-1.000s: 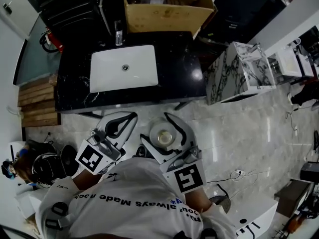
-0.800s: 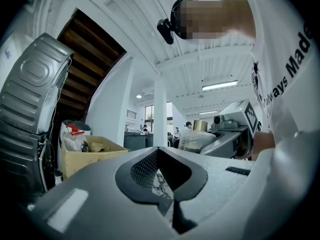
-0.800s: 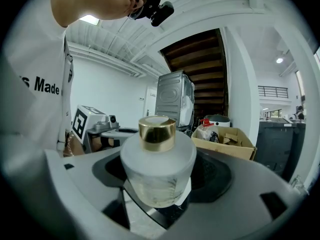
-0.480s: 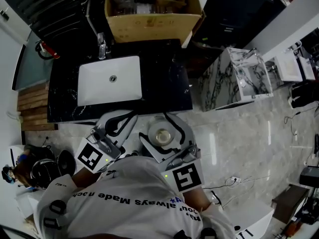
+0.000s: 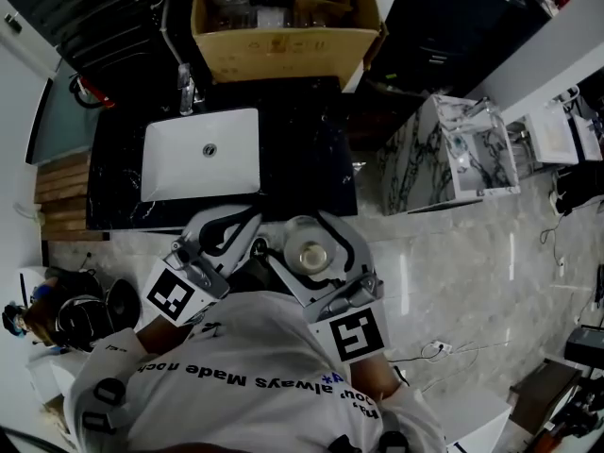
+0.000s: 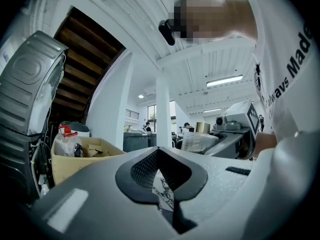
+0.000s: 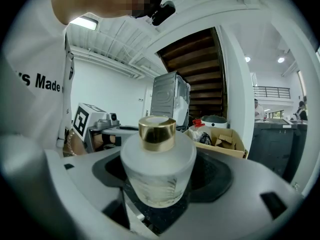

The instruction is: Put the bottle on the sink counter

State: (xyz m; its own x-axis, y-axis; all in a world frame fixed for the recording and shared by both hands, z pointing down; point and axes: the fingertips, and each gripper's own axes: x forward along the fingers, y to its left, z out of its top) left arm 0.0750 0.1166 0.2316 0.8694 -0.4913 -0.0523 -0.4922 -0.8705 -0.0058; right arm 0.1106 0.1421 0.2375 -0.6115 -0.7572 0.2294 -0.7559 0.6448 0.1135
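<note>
A frosted glass bottle (image 5: pixel 308 255) with a gold cap (image 7: pixel 157 126) stands upright between the jaws of my right gripper (image 5: pixel 303 226), which is shut on it. The bottle (image 7: pixel 158 170) fills the middle of the right gripper view. It hangs just in front of the front edge of the black sink counter (image 5: pixel 307 149). My left gripper (image 5: pixel 243 218) is beside it on the left, shut with nothing in it. In the left gripper view the left gripper (image 6: pixel 159 160) shows its jaws closed together, and the bottle (image 6: pixel 197 140) appears at the right.
A white basin (image 5: pixel 200 154) with a faucet (image 5: pixel 185 88) sits in the counter's left half. A cardboard box (image 5: pixel 283 26) of items stands at the back. A marble-patterned cabinet (image 5: pixel 444 154) is to the right, and wooden planks (image 5: pixel 61 196) to the left.
The counter has come nearer to both grippers, whose tips now reach its front edge. The bottle stays held in the right gripper.
</note>
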